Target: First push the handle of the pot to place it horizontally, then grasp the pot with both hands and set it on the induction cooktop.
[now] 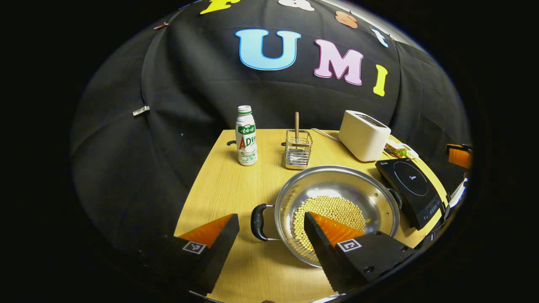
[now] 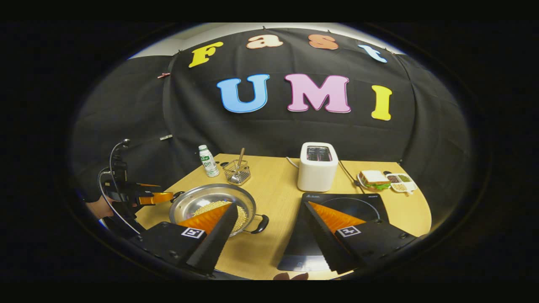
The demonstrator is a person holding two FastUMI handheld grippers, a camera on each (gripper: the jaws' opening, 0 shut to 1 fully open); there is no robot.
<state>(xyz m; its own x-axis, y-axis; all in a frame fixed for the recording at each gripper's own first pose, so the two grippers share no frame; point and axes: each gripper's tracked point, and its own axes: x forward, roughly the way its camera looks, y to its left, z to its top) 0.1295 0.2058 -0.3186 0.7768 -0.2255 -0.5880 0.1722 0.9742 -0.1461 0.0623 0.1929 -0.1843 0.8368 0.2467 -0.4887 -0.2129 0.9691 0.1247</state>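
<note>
Both tongs gape wide, empty: left gripper straddles the black loop handle of the round steel pot of pale beans; right gripper waits between pot and flat black induction cooktop, ready for its side.

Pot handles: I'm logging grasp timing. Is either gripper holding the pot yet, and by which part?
Nothing is held. The left gripper and right gripper are open, fingers apart around the pot handles.
</note>
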